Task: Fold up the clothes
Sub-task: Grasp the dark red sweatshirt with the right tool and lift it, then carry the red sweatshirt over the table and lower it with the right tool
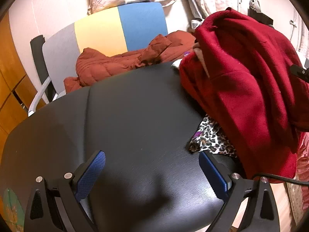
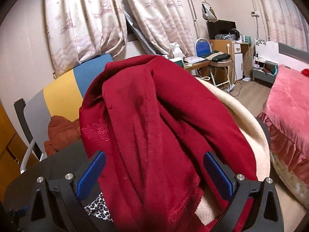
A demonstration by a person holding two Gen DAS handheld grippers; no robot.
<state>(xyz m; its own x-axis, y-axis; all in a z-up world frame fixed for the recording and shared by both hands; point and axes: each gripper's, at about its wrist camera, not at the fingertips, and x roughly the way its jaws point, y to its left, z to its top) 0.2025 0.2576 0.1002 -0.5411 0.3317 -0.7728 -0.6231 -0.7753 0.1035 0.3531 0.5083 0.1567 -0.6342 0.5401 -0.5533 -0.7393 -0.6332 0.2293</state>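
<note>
A crumpled dark red fleece garment (image 1: 241, 77) lies heaped on the right side of a black table (image 1: 125, 116). Under it shows a leopard-print cloth (image 1: 210, 137). My left gripper (image 1: 152, 172) is open and empty above the bare table, left of the heap. In the right wrist view the red garment (image 2: 154, 131) fills the middle, with a cream cloth (image 2: 245, 119) beneath it and the leopard-print cloth (image 2: 98, 206) at the lower left. My right gripper (image 2: 154, 176) is open, its fingers on either side of the red garment's near end.
A chair (image 1: 108, 31) with a grey, yellow and blue back stands behind the table, holding a rust-brown quilted jacket (image 1: 119, 61). Curtains (image 2: 100, 19) hang behind. A pink bed (image 2: 287, 104) is at the right, and a cluttered desk (image 2: 222, 58) stands far back.
</note>
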